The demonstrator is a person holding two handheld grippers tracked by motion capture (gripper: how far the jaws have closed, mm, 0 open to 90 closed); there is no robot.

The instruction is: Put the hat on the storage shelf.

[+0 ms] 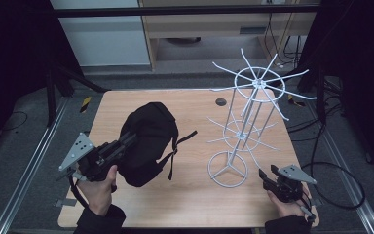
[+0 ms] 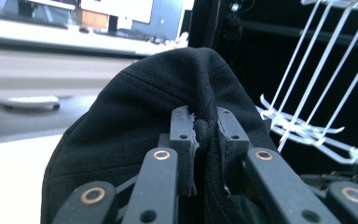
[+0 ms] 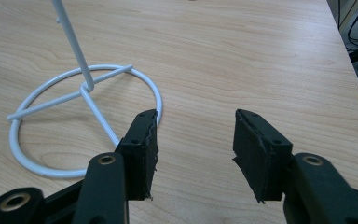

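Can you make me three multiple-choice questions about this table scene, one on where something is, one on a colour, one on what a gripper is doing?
1. Where does the white wire rack stand relative to the black backpack?
A. To its right
B. On top of it
C. To its left

2. What colour is the rack's round base?
A. Black
B. White
C. Red

3. What is the left gripper doing?
A. Open above the bare table
B. Shut on the rack
C. Shut on the backpack

Answers:
1 A: in the high view the rack is on the right part of the table.
2 B: the right gripper view shows a white ring.
3 C: the left gripper view shows its fingers pinching a black strap or fabric fold.
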